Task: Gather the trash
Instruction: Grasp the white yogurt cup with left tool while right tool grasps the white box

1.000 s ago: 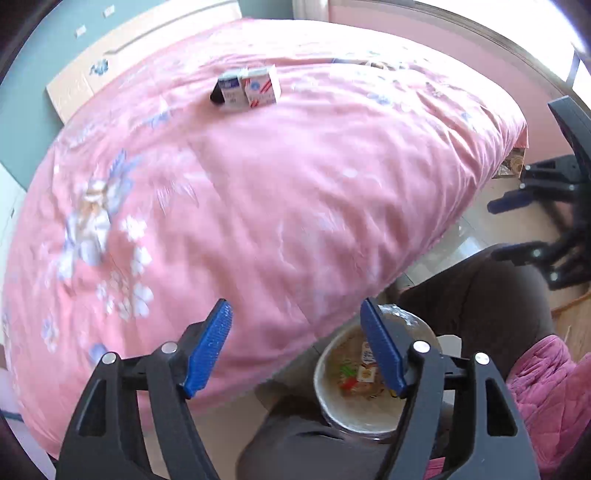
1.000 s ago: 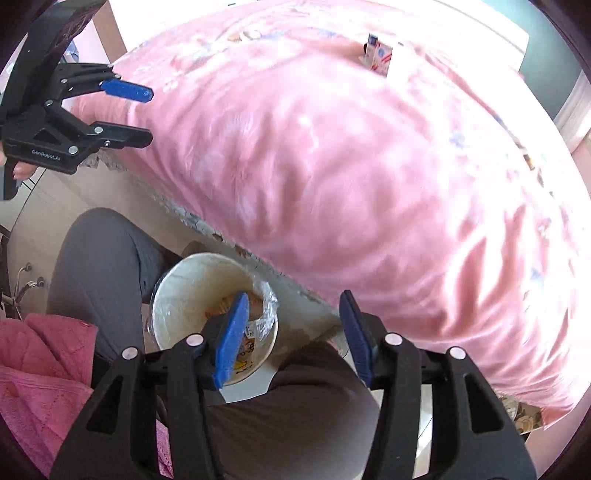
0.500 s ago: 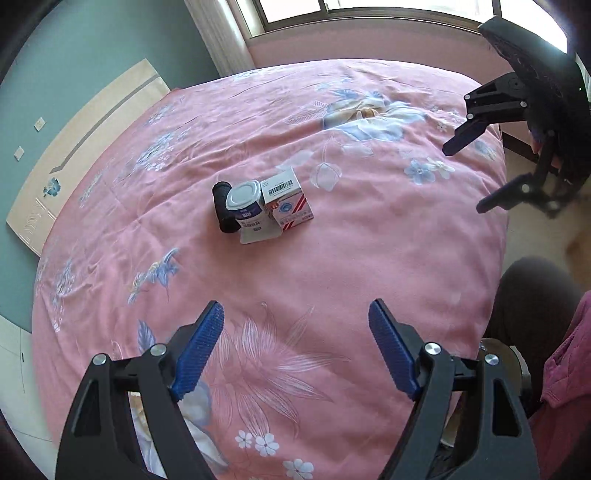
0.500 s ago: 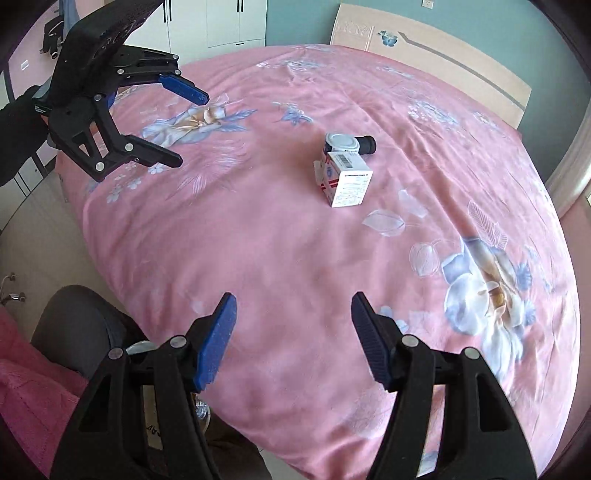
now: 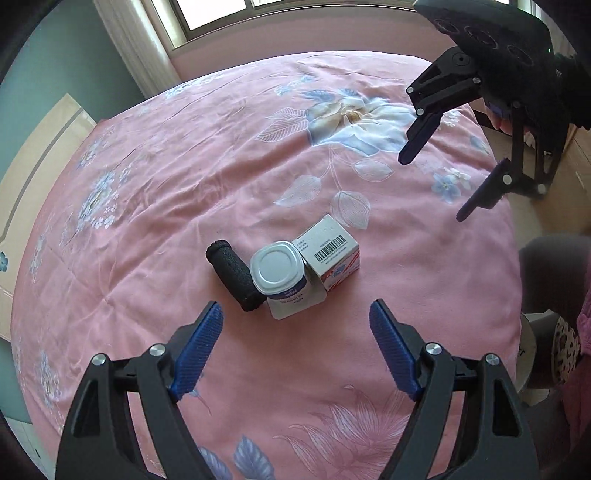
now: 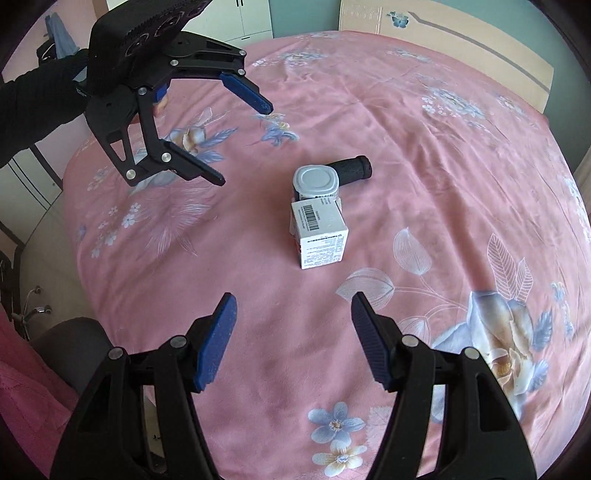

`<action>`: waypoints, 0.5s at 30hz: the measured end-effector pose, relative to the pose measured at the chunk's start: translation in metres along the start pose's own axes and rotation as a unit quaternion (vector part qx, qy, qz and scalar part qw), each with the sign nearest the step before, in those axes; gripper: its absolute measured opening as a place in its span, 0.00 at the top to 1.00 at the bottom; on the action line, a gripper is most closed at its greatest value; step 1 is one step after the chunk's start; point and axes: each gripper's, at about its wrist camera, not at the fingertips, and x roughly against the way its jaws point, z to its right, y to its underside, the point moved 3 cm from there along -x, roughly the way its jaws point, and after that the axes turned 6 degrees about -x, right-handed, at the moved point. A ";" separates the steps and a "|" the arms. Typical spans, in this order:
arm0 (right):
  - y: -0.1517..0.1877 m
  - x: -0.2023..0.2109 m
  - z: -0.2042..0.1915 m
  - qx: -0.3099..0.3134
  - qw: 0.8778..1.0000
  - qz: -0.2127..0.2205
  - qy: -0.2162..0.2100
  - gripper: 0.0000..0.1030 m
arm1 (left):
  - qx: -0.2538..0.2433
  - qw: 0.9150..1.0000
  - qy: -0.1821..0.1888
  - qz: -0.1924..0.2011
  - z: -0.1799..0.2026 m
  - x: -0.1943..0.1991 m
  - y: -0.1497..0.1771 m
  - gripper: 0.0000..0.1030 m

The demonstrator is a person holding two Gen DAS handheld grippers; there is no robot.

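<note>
Three pieces of trash lie together on the pink flowered bedspread (image 5: 184,184): a white yogurt cup with a foil lid (image 5: 279,275), a white and red carton with a barcode (image 5: 330,251) and a black foam cylinder (image 5: 232,275). My left gripper (image 5: 295,339) is open and empty, just in front of the cup. My right gripper (image 6: 291,332) is open and empty, a little short of the carton (image 6: 319,234). The cup (image 6: 316,182) and cylinder (image 6: 351,168) lie behind the carton. Each gripper shows in the other's view, the right (image 5: 447,173) and the left (image 6: 229,125).
The bed has a beige headboard (image 6: 461,37) against a teal wall. A window with a curtain (image 5: 140,48) is behind the bed. White wardrobes (image 6: 236,18) stand at the back. My legs and the rim of a bin (image 5: 532,347) show at the bed's edge.
Both grippers have risen from the bin by the floor and moved out over the bed toward the trash, which now looks closer. Both stay open and empty.
</note>
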 end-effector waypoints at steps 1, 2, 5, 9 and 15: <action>-0.006 -0.004 0.002 0.004 1.000 0.002 -0.005 0.37 | -0.015 1.000 0.009 0.007 -0.004 -0.004 -0.004 0.19; -0.012 -0.009 0.005 0.007 1.000 0.005 -0.011 0.37 | -0.030 0.999 0.021 0.014 -0.007 -0.008 -0.008 0.19; -0.023 -0.030 0.016 0.008 1.000 0.002 -0.022 0.37 | -0.072 0.996 0.049 0.034 -0.016 -0.026 -0.018 0.19; -0.033 -0.060 0.021 0.020 0.999 0.002 -0.028 0.37 | -0.119 0.988 0.084 0.048 -0.020 -0.053 -0.021 0.19; -0.040 -0.097 0.023 0.042 0.999 0.010 -0.023 0.37 | -0.157 0.976 0.138 0.065 -0.016 -0.079 -0.017 0.19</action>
